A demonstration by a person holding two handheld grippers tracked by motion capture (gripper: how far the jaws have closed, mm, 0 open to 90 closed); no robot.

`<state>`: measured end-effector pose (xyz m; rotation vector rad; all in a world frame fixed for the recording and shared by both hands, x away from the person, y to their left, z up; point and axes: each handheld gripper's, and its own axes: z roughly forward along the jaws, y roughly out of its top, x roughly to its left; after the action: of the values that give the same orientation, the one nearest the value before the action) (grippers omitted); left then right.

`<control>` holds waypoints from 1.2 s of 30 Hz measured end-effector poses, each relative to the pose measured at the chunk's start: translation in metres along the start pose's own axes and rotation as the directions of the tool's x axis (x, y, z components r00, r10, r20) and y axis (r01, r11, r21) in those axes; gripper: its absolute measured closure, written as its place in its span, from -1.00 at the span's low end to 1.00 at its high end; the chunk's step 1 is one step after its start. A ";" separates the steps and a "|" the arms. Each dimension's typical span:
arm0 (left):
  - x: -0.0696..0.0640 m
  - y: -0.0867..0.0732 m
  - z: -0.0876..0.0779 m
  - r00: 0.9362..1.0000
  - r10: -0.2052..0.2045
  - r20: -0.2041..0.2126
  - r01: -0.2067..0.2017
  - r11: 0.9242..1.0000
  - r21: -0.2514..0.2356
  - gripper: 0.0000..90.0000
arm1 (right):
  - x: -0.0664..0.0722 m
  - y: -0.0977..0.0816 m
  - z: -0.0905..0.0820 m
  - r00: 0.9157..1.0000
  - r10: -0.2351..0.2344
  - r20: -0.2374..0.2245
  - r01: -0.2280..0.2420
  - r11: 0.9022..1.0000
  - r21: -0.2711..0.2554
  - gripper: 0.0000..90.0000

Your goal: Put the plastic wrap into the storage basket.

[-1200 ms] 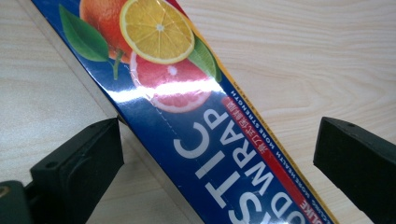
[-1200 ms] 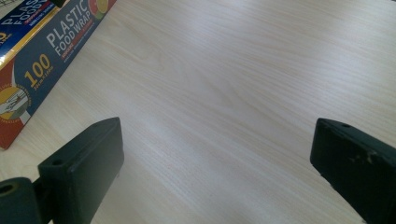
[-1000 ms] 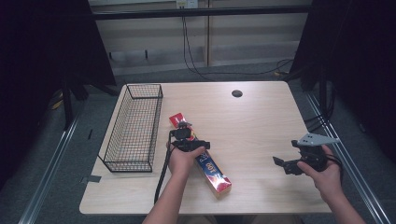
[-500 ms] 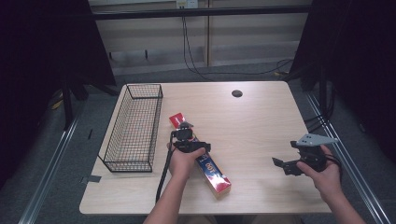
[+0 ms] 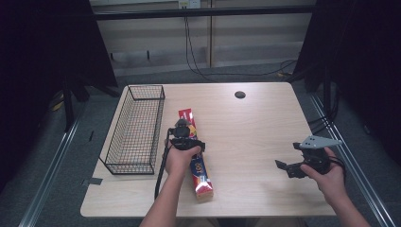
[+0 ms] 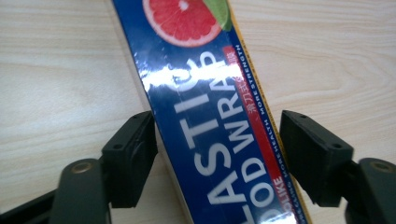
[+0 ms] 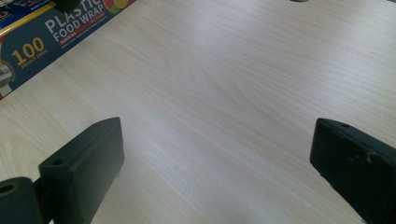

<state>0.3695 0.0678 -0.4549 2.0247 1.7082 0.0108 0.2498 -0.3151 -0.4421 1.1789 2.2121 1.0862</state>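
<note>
A long blue and red plastic food wrap box lies on the wooden table, left of centre, running front to back. My left gripper sits over its far half. In the left gripper view the box runs between the two jaws, which press on its long sides: the left gripper is shut on it. My right gripper hovers low near the front right of the table, jaws wide apart and empty. The right gripper faces bare wood, with the box at the top left.
A black wire basket stands along the table's left side, close to the box. A small dark round cap sits in the tabletop at the back. Bare wood lies between the two grippers. The table's right edge is close to the right hand.
The box has turned with the left gripper on it: its near end swung left, so it now lies more nearly front to back. The right gripper has hardly moved.
</note>
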 end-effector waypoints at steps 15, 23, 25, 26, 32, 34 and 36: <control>0.006 0.013 -0.007 0.997 0.016 -0.079 -0.012 0.998 0.056 -0.14 | 0.000 0.001 0.000 1.000 -0.001 -0.001 0.001 1.000 -0.005 -0.94; 0.004 0.014 0.003 0.995 0.028 -0.096 -0.023 0.998 0.054 -0.25 | 0.001 0.001 0.001 1.000 0.001 0.004 -0.001 1.000 0.000 -0.94; 0.003 0.014 0.007 0.993 0.036 -0.111 -0.029 0.997 0.067 -0.23 | 0.001 0.001 0.001 1.000 -0.003 0.005 0.003 1.000 -0.001 -0.94; 0.003 0.014 0.008 0.993 0.027 -0.114 -0.020 0.998 0.060 -0.20 | 0.000 0.001 0.001 1.000 -0.004 0.002 0.004 1.000 -0.003 -0.94; -0.001 0.021 0.004 0.985 0.053 -0.165 -0.031 0.991 0.132 -0.07 | -0.001 0.000 0.001 1.000 0.001 0.007 -0.001 1.000 0.003 -0.94; -0.002 0.023 0.004 0.982 0.079 -0.171 -0.052 0.986 0.156 -0.05 | -0.001 0.000 0.001 1.000 -0.002 0.003 0.002 1.000 0.003 -0.94; -0.003 0.024 0.003 0.981 0.089 -0.171 -0.060 0.984 0.169 -0.04 | 0.000 0.000 0.002 1.000 -0.002 0.001 0.002 1.000 -0.003 -0.94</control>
<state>0.3920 0.0612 -0.4477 2.2682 1.7906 0.0819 0.2512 -0.3143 -0.4429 1.1752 2.2099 1.0866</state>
